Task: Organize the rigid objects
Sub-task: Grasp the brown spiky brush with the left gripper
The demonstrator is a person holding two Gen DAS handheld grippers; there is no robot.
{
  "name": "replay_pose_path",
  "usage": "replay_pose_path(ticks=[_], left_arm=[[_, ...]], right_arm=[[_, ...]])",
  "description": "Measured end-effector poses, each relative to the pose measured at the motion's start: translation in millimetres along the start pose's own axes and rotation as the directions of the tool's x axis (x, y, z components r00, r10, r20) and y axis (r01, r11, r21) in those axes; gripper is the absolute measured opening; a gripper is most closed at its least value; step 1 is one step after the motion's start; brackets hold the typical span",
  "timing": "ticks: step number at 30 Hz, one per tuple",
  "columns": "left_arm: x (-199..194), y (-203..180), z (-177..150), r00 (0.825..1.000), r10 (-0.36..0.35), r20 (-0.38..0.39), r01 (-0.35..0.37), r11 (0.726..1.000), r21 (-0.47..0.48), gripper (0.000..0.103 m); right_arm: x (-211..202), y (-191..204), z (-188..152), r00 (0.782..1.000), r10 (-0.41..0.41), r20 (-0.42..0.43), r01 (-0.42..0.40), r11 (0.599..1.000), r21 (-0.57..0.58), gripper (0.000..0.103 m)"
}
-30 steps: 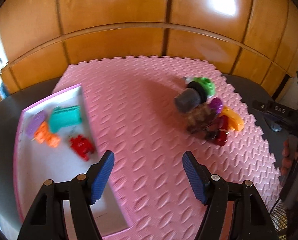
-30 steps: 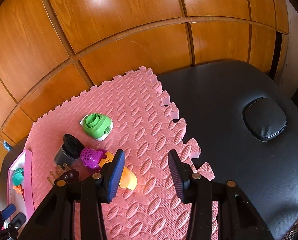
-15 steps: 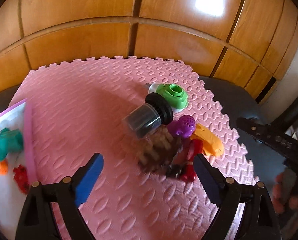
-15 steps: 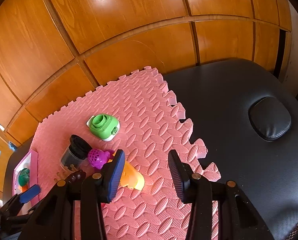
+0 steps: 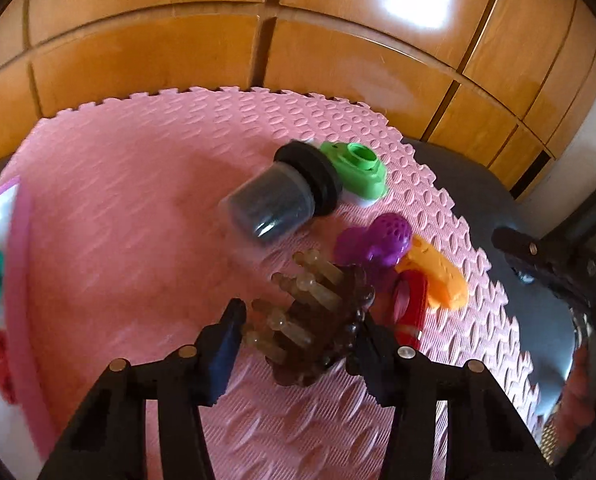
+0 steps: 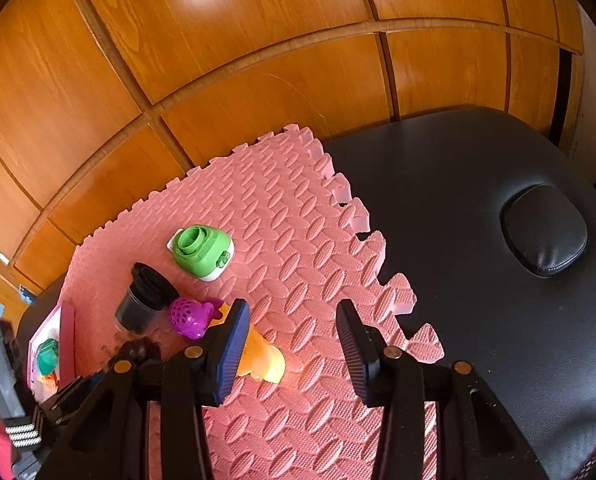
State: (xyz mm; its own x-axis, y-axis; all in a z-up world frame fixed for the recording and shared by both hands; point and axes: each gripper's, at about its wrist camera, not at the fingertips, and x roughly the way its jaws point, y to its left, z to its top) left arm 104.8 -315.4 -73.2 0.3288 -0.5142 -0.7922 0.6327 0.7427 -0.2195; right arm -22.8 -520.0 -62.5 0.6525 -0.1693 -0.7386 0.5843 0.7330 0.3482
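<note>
Brown hair claw [image 5: 318,332] now sits between the pads of your left gripper [image 5: 298,344], whose jaws have just been closing from wide and appear to touch it. Beyond lie the dark jar [image 5: 281,196] and green piece [image 5: 358,168]. Your right gripper [image 6: 293,344] hangs part-open, empty.

left gripper [image 5: 298,344] | just closing | brown hair claw [image 5: 314,320] between pads

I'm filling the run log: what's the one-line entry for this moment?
left gripper: jaws just closing around brown hair claw on pink mat | right gripper: open, holding nothing | tray: at left
</note>
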Motion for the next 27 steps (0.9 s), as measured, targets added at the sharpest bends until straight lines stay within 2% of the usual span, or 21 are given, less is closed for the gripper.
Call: replay_pose_path(ticks=[9,12,14,16,17,22,27], left_arm=[[-38,13,-53,1.000,-0.017,0.020,0.017,1.000,0.017,0.053],[-44,12,-63,0.999,0.010,0.046,-0.011,0.999,0.031,0.053],[-42,15,-65,0.999,-0.004,0.044,0.003,1.000,0.022,0.053],[-37,15,-68,0.999,-0.016,0.029,0.016,1.000,0.019,0.049],[-38,14,-70,0.999,-0.003,0.054,0.001,1.000,0.028,0.047],[-37,16,-67,0.999,-0.014,0.049,0.013,1.000,0.023,0.046],[-39,17,-69,0.998,-0.023,0.059,0.021,0.999,0.027,0.046]], right_arm=[[6,-4,-3,1.000,0.008,-0.029,-0.008,1.000,0.025,0.045],[6,-1,-5,1.000,0.005,-0.030,-0.005,1.000,0.008,0.045],[6,2,-7,0.999,0.010,-0.031,-0.010,1.000,-0.008,0.045],[6,8,-9,0.999,0.014,-0.030,-0.015,0.999,-0.034,0.045],[6,10,-9,0.999,0.019,-0.029,-0.020,0.999,-0.046,0.045],[7,27,-7,0.998,0.056,-0.038,-0.061,0.989,-0.132,0.045],[17,60,21,0.997,0.062,-0.049,-0.074,0.948,-0.308,0.045]])
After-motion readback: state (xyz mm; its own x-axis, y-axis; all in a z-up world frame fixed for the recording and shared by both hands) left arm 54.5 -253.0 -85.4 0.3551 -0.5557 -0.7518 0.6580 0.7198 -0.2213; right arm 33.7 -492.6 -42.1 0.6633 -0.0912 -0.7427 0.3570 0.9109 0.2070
